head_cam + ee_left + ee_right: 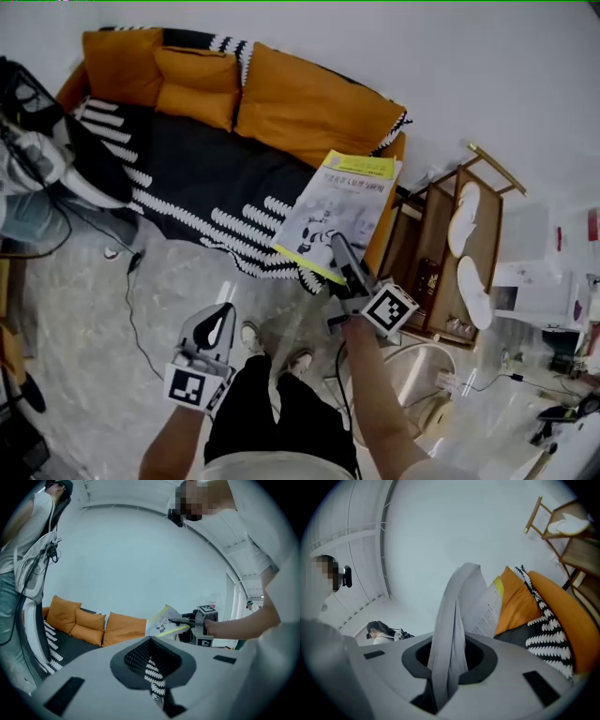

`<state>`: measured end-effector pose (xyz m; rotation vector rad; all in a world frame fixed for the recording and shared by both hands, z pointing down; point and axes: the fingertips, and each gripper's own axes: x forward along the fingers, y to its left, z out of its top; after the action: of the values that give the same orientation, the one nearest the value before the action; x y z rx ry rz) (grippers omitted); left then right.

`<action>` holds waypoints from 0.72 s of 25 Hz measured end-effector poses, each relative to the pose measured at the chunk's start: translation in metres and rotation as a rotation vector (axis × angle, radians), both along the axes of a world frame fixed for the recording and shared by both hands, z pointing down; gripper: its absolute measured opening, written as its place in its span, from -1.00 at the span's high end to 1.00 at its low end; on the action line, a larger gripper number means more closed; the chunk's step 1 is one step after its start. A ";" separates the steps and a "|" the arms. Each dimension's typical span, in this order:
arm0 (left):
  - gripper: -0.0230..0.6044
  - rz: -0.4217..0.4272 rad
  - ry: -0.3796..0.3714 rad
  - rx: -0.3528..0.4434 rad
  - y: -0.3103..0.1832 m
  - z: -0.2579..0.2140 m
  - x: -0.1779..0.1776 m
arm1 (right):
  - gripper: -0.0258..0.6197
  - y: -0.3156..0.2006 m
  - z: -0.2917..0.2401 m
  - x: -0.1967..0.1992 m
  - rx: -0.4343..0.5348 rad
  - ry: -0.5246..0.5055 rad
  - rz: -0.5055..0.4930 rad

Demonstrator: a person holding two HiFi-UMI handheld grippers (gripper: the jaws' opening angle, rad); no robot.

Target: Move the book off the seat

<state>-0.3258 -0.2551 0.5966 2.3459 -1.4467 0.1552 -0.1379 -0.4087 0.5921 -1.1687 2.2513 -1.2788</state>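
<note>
The book (342, 211), white with a yellow-green band, hangs in the air over the right end of the sofa seat (187, 178). My right gripper (343, 261) is shut on its lower edge. In the right gripper view the book (457, 620) stands edge-on between the jaws, with a printed page fanning out to the right. My left gripper (219, 328) is low over the floor at the left, shut, with nothing in it. From the left gripper view I see the book (164, 620) and the right gripper (180, 619) beyond my own jaws.
Orange cushions (309, 103) line the sofa back, and a black cover with white pattern lies on the seat. A wooden rack (450, 253) holding white slippers stands right of the sofa. Cables (131, 300) trail on the floor. Another person (28, 169) stands at the left.
</note>
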 end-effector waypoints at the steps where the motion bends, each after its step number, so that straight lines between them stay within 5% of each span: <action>1: 0.87 0.011 0.000 0.022 -0.002 -0.013 0.002 | 0.64 0.005 -0.014 0.004 0.017 0.003 0.007; 12: 0.87 0.087 0.029 0.150 -0.008 -0.101 0.024 | 0.64 0.052 -0.125 0.029 0.145 0.031 0.031; 18: 0.87 0.167 0.046 0.162 -0.005 -0.112 0.039 | 0.64 0.072 -0.158 0.060 0.171 -0.058 0.135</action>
<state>-0.2865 -0.2598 0.4847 2.5835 -1.2853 0.0289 -0.0782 -0.3363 0.4346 -1.1827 2.1522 -1.0341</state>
